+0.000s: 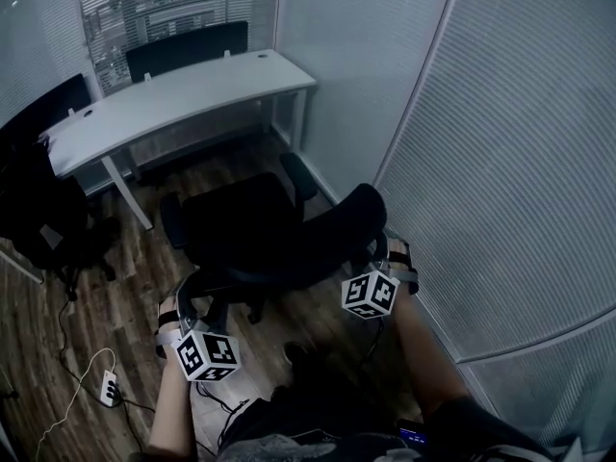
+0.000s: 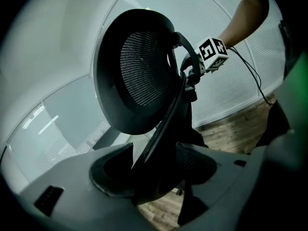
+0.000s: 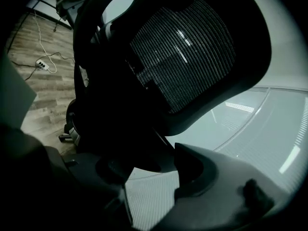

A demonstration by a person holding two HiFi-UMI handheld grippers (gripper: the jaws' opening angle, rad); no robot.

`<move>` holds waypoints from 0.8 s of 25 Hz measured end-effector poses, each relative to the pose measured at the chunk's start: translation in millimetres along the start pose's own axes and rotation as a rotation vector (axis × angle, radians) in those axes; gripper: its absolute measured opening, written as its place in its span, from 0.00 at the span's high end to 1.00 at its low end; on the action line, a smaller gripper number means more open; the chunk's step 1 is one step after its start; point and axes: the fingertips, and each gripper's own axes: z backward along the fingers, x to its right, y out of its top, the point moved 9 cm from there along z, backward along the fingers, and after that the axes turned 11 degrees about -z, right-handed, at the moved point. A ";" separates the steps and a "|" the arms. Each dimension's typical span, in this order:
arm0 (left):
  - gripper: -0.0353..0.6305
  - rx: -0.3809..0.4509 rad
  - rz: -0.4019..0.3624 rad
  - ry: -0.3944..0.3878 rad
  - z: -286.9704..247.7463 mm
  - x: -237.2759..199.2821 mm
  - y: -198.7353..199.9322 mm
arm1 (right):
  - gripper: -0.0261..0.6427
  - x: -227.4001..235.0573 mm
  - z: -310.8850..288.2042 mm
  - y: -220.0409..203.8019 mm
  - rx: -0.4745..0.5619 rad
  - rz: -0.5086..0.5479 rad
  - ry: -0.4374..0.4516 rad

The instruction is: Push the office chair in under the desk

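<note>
- Your left gripper (image 2: 154, 158) clamps the curved black plastic back strut (image 2: 166, 119) of the black mesh-backed office chair (image 1: 260, 224); your right gripper (image 3: 149, 162) gapes astride the smooth backrest rim (image 3: 211, 105).
- Chair stands well short of the white curved-top desk (image 1: 183, 94), wood-grain floor (image 1: 135, 268) between.
- Push phase, I judge: next, roll it straight forward until it tucks beneath that desk.

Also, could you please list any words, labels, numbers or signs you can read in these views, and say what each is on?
None can be read.
The left marker cube and right marker cube carry only black-and-white square patterns, not letters.
The office chair, desk and power strip show no legible print.
</note>
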 end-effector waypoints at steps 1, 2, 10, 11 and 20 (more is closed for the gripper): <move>0.53 -0.001 0.002 0.001 -3.8 -1.0 -1.1 | 0.60 0.4 -4.1 0.6 0.000 -0.001 0.007; 0.53 -0.002 0.004 0.003 -8.0 -2.6 -2.4 | 0.60 0.8 -9.0 1.6 0.000 -0.002 0.014; 0.53 -0.015 0.009 0.016 -52.2 -32.9 -16.3 | 0.61 6.6 -59.9 24.7 -0.034 0.001 0.066; 0.53 -0.017 0.011 0.018 -58.8 -38.2 -18.9 | 0.61 7.7 -67.9 28.9 -0.037 0.004 0.075; 0.52 -0.033 0.008 0.063 -115.7 -76.9 -33.3 | 0.61 22.4 -143.8 63.6 -0.079 0.009 0.168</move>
